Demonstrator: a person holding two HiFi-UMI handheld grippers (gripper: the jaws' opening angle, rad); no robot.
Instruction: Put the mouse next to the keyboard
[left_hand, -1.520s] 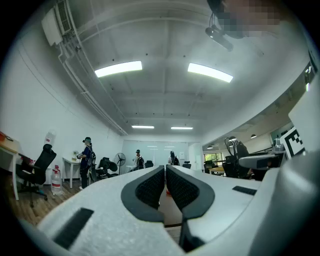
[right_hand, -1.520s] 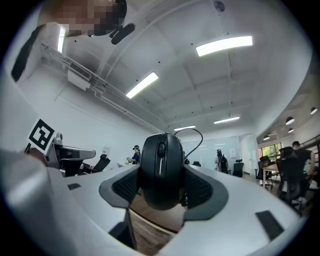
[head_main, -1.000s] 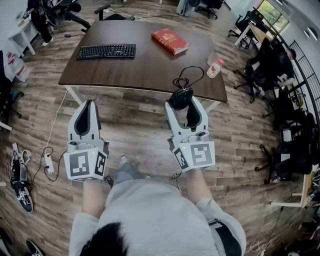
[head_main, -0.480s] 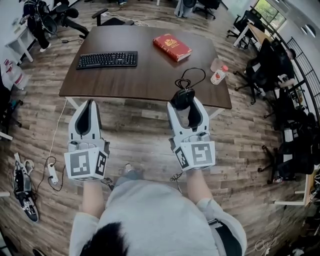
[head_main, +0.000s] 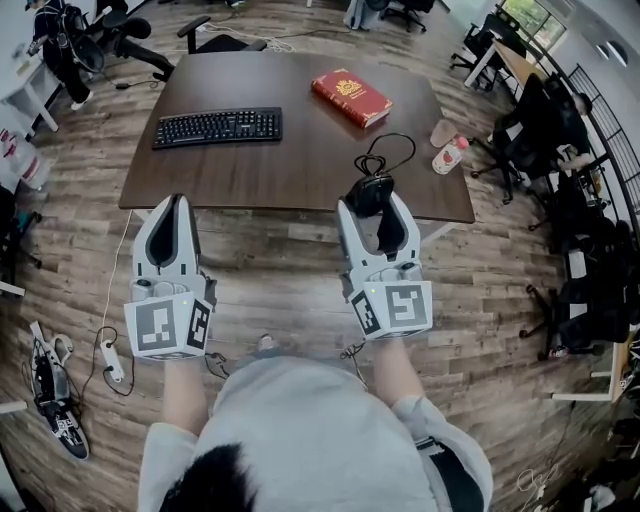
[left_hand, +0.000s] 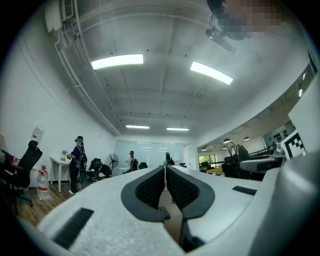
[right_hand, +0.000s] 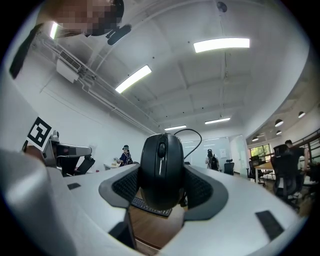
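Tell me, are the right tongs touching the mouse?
Touching. The right gripper view shows the mouse squeezed between the right tongs, which press on both its sides.

The right hand-held gripper (head_main: 374, 207) grips the mouse (head_main: 368, 190) over the table's (head_main: 300, 160) near edge, well apart from the keyboard (head_main: 217, 127).
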